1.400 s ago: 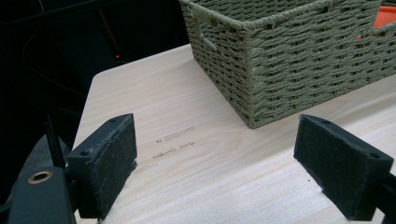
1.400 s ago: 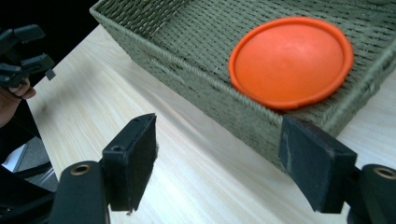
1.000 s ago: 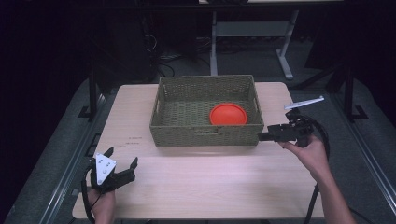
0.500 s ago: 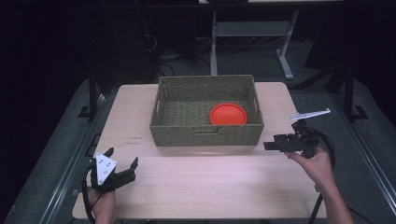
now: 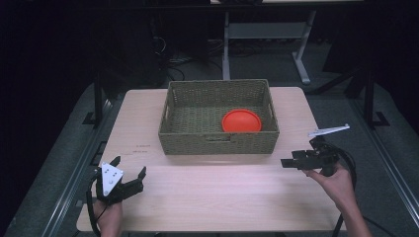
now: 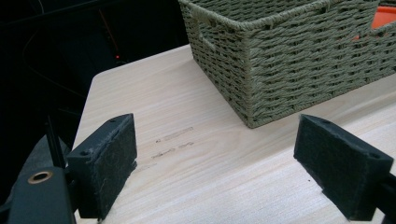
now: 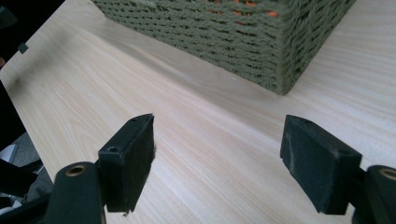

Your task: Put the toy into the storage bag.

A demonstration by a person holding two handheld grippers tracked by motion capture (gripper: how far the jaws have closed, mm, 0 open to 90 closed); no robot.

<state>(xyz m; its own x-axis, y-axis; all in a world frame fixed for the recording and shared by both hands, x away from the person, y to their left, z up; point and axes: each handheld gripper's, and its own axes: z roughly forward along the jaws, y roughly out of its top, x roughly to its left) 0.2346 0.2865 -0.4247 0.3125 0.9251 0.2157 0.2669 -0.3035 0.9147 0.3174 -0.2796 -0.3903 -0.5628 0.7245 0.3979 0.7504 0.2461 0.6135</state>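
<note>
Dark room surrounds a pale wooden counter [image 5: 212, 197]; mid-frame, a woven basket [image 5: 217, 140] holds an orange bowl [image 5: 241, 120]. Lower left, the left tool [image 5: 129, 174] gapes released; the right tool [image 5: 288, 160], lower right, likewise. Left gripper view: basket [image 6: 299, 56] upper right. Right gripper view: basket [image 7: 233, 37] along the top.

A light wooden table [image 5: 212, 192] carries a woven green basket [image 5: 217, 140], set toward its far edge and near the middle. In front of the basket's left corner, faint dark marks [image 6: 173, 142] show on the wood, perhaps smudged writing. The near half of the tabletop is bare wood.
</note>
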